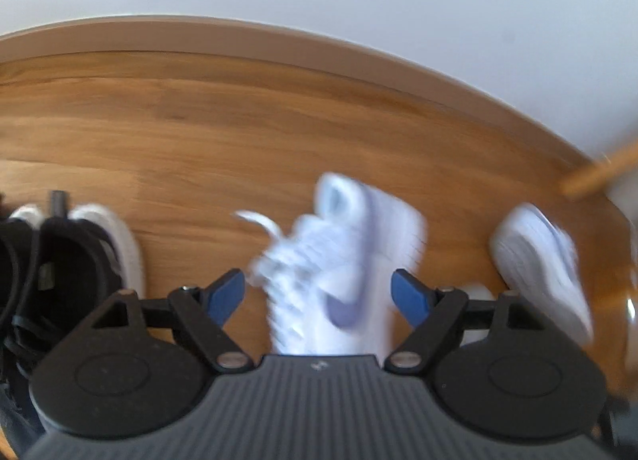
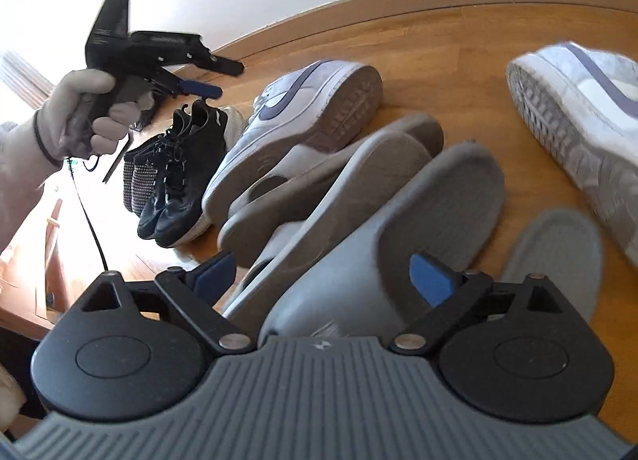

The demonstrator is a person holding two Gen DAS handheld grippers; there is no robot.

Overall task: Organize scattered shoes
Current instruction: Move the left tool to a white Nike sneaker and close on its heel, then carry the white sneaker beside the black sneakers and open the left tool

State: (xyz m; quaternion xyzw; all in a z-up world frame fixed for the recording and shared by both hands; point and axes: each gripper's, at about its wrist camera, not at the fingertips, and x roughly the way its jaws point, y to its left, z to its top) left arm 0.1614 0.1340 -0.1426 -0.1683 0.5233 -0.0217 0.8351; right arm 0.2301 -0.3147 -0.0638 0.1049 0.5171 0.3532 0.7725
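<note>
In the left wrist view a white sneaker with a purple swoosh [image 1: 339,272] lies on its side on the wooden floor, blurred, between the open fingers of my left gripper [image 1: 318,294]. Its mate [image 1: 538,260] lies tilted to the right. A black sneaker pair [image 1: 60,268] stands at the left. In the right wrist view my right gripper [image 2: 325,274] is open over a grey slide sandal [image 2: 402,228]. More grey sandals [image 2: 335,176] lie beside it, between the two white sneakers [image 2: 303,125] [image 2: 582,121]. The left gripper [image 2: 155,61] hovers above the black sneakers [image 2: 179,180].
A wooden baseboard [image 1: 279,41] and white wall run behind the shoes. A wooden leg [image 1: 598,172] stands at the right in the left wrist view. Dark studded shoes [image 2: 137,176] sit left of the black sneakers. A black cable [image 2: 89,216] trails over the floor.
</note>
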